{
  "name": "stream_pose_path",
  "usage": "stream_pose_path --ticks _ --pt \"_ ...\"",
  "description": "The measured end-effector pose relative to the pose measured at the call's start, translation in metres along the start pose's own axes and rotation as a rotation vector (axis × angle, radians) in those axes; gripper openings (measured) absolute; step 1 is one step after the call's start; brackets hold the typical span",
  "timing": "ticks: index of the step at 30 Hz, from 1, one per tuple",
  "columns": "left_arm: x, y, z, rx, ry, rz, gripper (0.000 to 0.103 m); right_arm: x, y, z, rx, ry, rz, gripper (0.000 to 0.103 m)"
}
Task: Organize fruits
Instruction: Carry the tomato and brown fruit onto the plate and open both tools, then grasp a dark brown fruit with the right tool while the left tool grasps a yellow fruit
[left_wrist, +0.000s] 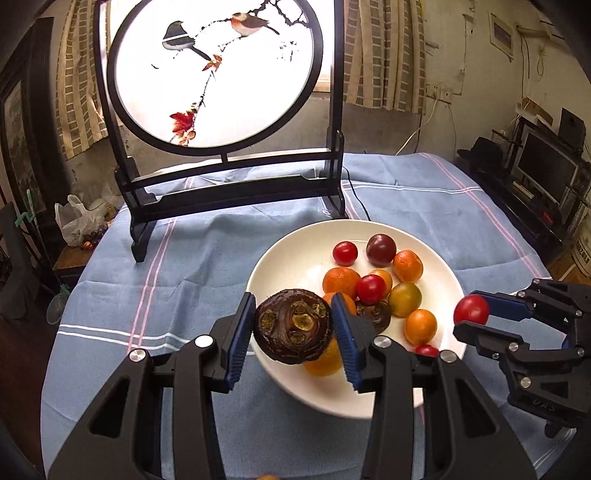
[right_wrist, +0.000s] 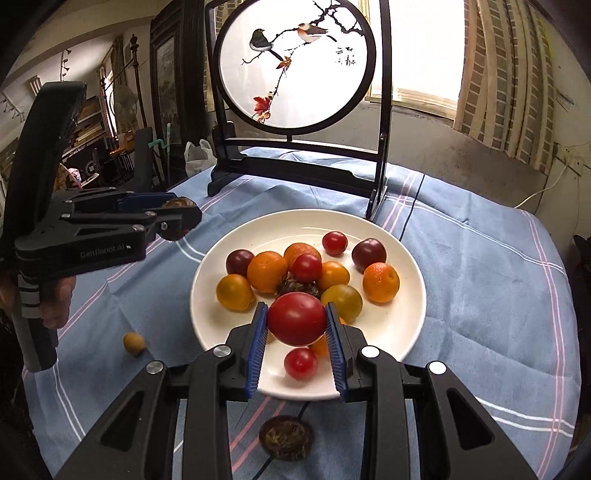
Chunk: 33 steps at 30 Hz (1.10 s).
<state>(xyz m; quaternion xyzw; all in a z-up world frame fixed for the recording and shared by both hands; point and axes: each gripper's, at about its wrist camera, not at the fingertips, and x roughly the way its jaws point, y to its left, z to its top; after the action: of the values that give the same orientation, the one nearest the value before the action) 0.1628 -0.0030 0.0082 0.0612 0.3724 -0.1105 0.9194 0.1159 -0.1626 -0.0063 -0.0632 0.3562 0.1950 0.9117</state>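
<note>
A white plate (left_wrist: 295, 258) (right_wrist: 406, 258) on the blue cloth holds several small fruits: red tomatoes, oranges, dark plums and a brown water chestnut. My left gripper (left_wrist: 293, 325) (right_wrist: 177, 219) is shut on a dark brown water chestnut (left_wrist: 293, 326) and holds it above the plate's near-left rim. My right gripper (right_wrist: 296, 325) (left_wrist: 471, 312) is shut on a red tomato (right_wrist: 296, 323) (left_wrist: 471, 309) above the plate's near edge. Another water chestnut (right_wrist: 286, 437) and a small yellow-orange fruit (right_wrist: 134, 343) lie on the cloth.
A round bird-painting screen on a black stand (left_wrist: 221, 110) (right_wrist: 295, 74) stands behind the plate. A power cord (left_wrist: 354, 195) runs from it. A plastic bag (left_wrist: 79, 221) sits off the table's left edge. The blue striped tablecloth (left_wrist: 184, 258) covers the table.
</note>
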Motion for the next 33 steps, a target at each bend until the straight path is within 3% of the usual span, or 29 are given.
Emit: stream_pose_path --ticks 6,8,9,10,12,15,19,22,26,33 --pt "0.048 -0.007 0.014 -0.018 0.041 0.014 0.043 0.044 -0.017 0.019 0.036 0.036 -0.032 0.031" --pt "0.057 -0.003 0.017 -0.044 0.053 0.028 0.052 0.054 -0.020 0.022 0.037 0.051 -0.053 0.041" --pt "0.058 0.000 0.017 -0.062 0.056 0.029 0.056 0.054 -0.021 0.021 0.044 0.030 -0.078 0.055" --pt "0.058 0.004 0.017 -0.081 0.056 0.024 0.057 0.052 -0.022 0.021 0.054 0.009 -0.076 0.058" --pt "0.051 0.010 0.013 -0.102 0.054 -0.014 0.057 0.045 -0.025 0.018 0.076 -0.004 -0.050 0.058" --pt "0.032 0.014 0.003 -0.080 0.029 -0.012 0.058 0.028 -0.023 0.008 0.069 -0.008 -0.031 0.060" --pt "-0.001 0.024 -0.020 -0.078 0.001 -0.013 0.065 -0.005 -0.009 -0.022 0.048 -0.009 0.017 0.080" --pt "-0.024 0.030 -0.046 -0.054 -0.010 -0.019 0.069 -0.019 0.009 -0.052 -0.007 0.034 0.032 0.080" --pt "-0.047 0.037 -0.081 -0.045 -0.001 -0.001 0.071 -0.020 0.028 -0.086 -0.086 0.098 -0.011 0.080" --pt "-0.071 0.057 -0.126 -0.083 0.016 0.021 0.071 -0.006 0.036 -0.096 -0.063 0.154 -0.042 0.080"
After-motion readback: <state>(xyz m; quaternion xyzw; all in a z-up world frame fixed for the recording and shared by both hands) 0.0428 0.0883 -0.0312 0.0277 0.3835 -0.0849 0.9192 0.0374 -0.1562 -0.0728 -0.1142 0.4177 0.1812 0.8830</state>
